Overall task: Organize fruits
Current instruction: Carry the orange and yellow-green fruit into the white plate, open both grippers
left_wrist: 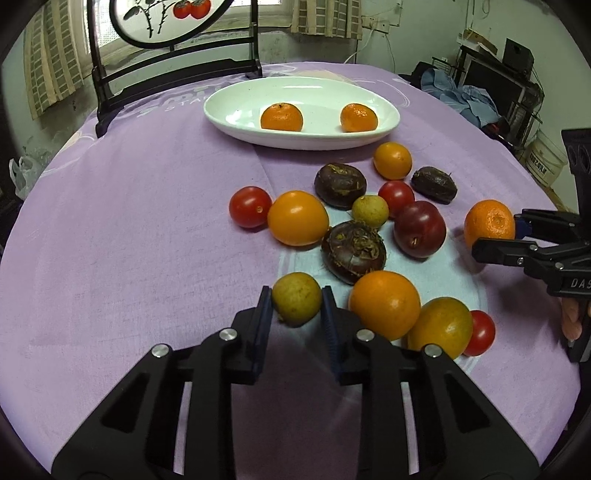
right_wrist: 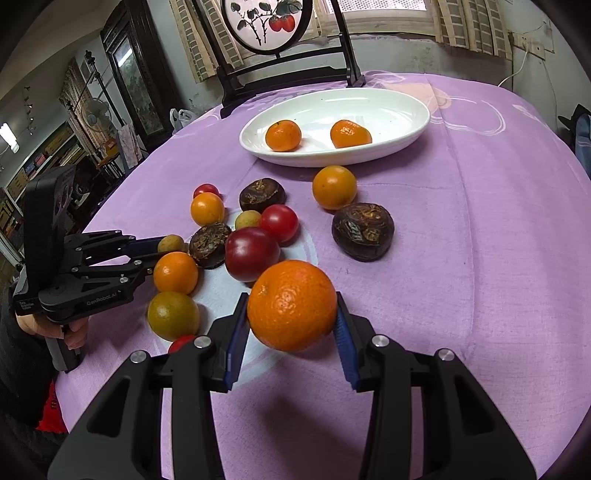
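A white oval plate (left_wrist: 229, 122) (right_wrist: 406, 129) at the far side holds two mandarins (left_wrist: 281, 117) (left_wrist: 358, 117). Loose fruit lies on the purple cloth: orange and red tomatoes, dark water chestnuts (left_wrist: 353, 252), a plum (left_wrist: 419, 228), small yellow-green fruits. My left gripper (left_wrist: 297, 308) is shut on a small yellow-green fruit (left_wrist: 296, 303) (right_wrist: 170, 243). My right gripper (right_wrist: 291, 325) is shut on a mandarin (right_wrist: 291, 304) (left_wrist: 489, 222) held just above the cloth at the pile's right edge.
A dark wooden stand with a round painted screen (left_wrist: 162, 22) stands behind the plate. The round table's cloth (left_wrist: 110, 258) has room on the left. Shelves, a white bucket (left_wrist: 546, 158) and clutter lie beyond the table edge.
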### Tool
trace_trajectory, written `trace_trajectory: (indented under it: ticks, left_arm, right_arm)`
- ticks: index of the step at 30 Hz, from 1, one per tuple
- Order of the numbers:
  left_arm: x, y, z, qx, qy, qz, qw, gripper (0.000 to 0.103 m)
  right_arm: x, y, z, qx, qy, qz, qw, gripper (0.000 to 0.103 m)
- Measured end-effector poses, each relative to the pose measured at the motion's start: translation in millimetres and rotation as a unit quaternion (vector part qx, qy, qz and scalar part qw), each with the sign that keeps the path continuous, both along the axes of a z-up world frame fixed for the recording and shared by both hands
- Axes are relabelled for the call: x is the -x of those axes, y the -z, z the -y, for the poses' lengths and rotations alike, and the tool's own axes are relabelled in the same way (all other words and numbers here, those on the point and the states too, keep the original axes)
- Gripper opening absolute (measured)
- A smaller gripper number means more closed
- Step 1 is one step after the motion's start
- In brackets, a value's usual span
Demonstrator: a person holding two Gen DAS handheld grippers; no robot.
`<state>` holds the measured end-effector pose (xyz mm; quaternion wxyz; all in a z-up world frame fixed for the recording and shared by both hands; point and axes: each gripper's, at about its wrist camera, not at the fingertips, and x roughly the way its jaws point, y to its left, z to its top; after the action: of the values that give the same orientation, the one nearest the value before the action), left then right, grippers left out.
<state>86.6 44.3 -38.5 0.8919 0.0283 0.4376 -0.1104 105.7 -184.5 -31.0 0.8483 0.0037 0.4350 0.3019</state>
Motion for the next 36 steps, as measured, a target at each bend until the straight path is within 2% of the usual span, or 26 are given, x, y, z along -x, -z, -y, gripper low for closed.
trace_trajectory:
  ticks: [4, 7, 10, 14, 18, 24, 27, 28, 29, 30, 31, 32, 36]
  left_arm:
    - [4.3, -21.4, -0.5, 0.001, -0.007, 0.007, 1.0000, 0.027]
    - [-1.5, -43.1, -1.7, 0.012, -0.018, 0.012, 0.9997, 0.027]
    - [-17.3, -65.3, 3.7, 0.026, -0.023, 0.029, 0.9990, 0.027]
    - [-63.3, -83.4, 13.4, 0.058, -0.032, 0.040, 0.9970, 0.027]
    - [-118.3, -80.1, 14.7, 0.069, -0.063, 0.039, 0.9949, 0.027]
    - [-193.6, -58.7, 4.5, 0.065, -0.114, 0.016, 0.9912, 0.027]
    - [-215.6, -46.8, 0.0, 0.055, -0.132, 0.004, 0.9898, 0.027]
    - [-220.4, -42.8, -1.5, 0.056, -0.134, 0.000, 0.9895, 0.029]
    - [-224.7, -39.0, -3.7, 0.058, -0.140, -0.004, 0.9885, 0.036]
    - [-225.8, -37.5, -6.0, 0.057, -0.150, -0.003, 0.9871, 0.059]
    - [-224.9, -38.4, -7.9, 0.054, -0.162, 0.004, 0.9853, 0.070]
    - [-222.7, -40.5, -9.5, 0.052, -0.170, 0.014, 0.9840, 0.070]
    - [-212.8, -47.3, -10.8, 0.065, -0.159, 0.015, 0.9850, 0.072]
  right_arm:
    - [-0.6, -6.3, 3.9, -0.004, 0.019, 0.004, 1.000, 0.043]
    - [-1.7, -19.8, -1.1, -0.008, 0.011, 0.012, 1.000, 0.043]
    - [-10.6, -42.4, -12.2, 0.021, 0.002, 0.048, 0.999, 0.043]
    - [-46.8, -68.4, -24.9, 0.027, 0.002, 0.083, 0.996, 0.043]
    - [-93.8, -72.0, -36.6, 0.030, 0.028, 0.111, 0.993, 0.043]
    - [-168.1, -46.5, -41.8, 0.029, 0.064, 0.057, 0.996, 0.043]
    - [-196.2, -26.9, -44.8, 0.045, 0.079, 0.022, 0.996, 0.044]
    - [-200.8, -23.1, -45.5, 0.049, 0.081, 0.012, 0.995, 0.044]
    - [-206.4, -19.8, -44.6, 0.048, 0.089, 0.005, 0.995, 0.045]
    - [-209.1, -18.1, -43.1, 0.046, 0.096, 0.004, 0.994, 0.047]
    - [-209.8, -18.1, -41.2, 0.041, 0.099, 0.005, 0.994, 0.047]
    - [-209.2, -19.2, -38.7, 0.034, 0.102, 0.007, 0.994, 0.052]
    - [-195.3, -26.6, -28.4, 0.011, 0.105, 0.016, 0.994, 0.052]
